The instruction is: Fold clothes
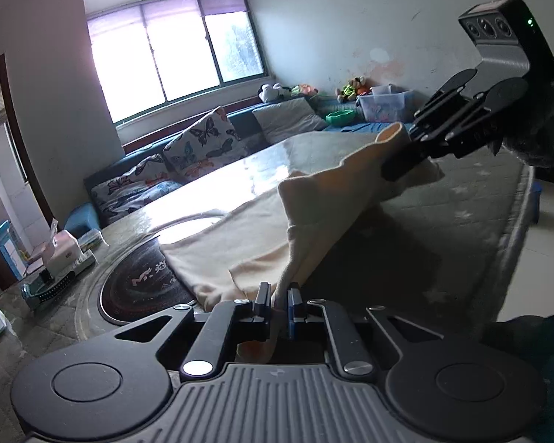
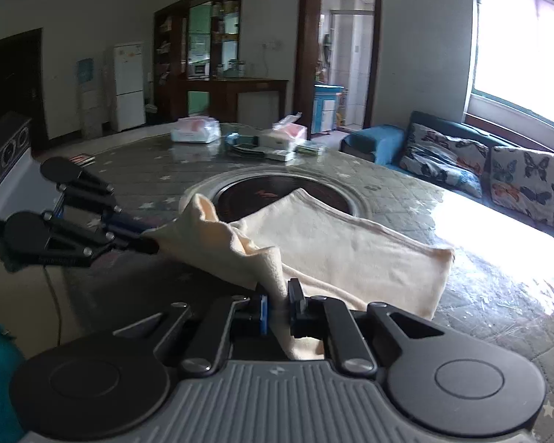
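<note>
A cream cloth [image 1: 240, 243] lies partly on a round table [image 1: 443, 221], over its dark centre hob [image 1: 140, 280]. My left gripper [image 1: 279, 301] is shut on one corner of the cloth and lifts it. My right gripper [image 1: 399, 164] is shut on another corner, held up across from the left. In the right wrist view the cloth [image 2: 343, 247] runs from my right gripper [image 2: 279, 301] to the left gripper [image 2: 144, 238], with the far part resting flat on the table [image 2: 480, 295].
Tissue packs and small boxes [image 2: 273, 140] sit at the table's far side, and also show in the left wrist view [image 1: 62, 254]. A blue sofa with butterfly cushions [image 2: 480, 170] stands by the window. The table edge [image 1: 517, 229] drops to the floor on the right.
</note>
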Motion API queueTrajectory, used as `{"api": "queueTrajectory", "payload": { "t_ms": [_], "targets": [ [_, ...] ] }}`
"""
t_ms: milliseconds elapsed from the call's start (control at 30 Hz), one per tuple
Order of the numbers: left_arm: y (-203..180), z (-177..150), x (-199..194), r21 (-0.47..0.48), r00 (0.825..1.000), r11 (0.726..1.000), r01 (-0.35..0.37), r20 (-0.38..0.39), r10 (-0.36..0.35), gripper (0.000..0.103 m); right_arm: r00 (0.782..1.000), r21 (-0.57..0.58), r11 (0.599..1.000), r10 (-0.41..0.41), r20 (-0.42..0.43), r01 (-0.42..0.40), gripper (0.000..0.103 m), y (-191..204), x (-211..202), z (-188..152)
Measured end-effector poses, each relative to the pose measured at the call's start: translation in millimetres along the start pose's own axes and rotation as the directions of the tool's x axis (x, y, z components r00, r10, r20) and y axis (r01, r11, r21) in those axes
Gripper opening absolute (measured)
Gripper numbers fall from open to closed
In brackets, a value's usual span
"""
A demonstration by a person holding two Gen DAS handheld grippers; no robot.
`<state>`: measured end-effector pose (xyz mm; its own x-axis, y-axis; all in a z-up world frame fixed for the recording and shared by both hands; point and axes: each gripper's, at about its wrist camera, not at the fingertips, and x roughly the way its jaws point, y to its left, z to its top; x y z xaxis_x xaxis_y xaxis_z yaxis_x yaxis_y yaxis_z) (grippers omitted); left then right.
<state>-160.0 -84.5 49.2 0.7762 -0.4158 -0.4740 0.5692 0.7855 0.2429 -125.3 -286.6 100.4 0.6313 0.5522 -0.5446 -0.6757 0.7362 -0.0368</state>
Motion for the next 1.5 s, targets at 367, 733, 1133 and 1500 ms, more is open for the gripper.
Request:
{"api": "queueTrajectory", "payload": {
  "t_ms": [367,733,1133,1500],
  "targets": [
    [-0.5,4.8,-33.9,-0.061,0.998,0.996,0.058,0.0,-0.058,0.009,0.997,-0.004,0.998,0.064,-0.054,-0.064,0.009,33.2,-42.9,-0.2],
    [45.5,49.5,50.8,-0.086,0.999,0.995,-0.05,-0.025,0.048,0.009,0.998,0.035,0.999,0.024,-0.058,-0.022,0.009,-16.2,-6.8,38.5],
    [83.4,48.5,180.8,-0.24,0.973,0.959,-0.152,-0.204,0.103,0.01,0.989,0.207,0.975,-0.058,-0.135,0.085,0.011,-100.2,121.6,31.2],
    [81.8,62.8,173.1,-0.296,0.983,0.949,-0.109,-0.171,0.059,0.015,0.967,0.356,0.899,-0.232,-0.102,0.253,0.016,-128.1,114.9,9.1]
  ]
}}
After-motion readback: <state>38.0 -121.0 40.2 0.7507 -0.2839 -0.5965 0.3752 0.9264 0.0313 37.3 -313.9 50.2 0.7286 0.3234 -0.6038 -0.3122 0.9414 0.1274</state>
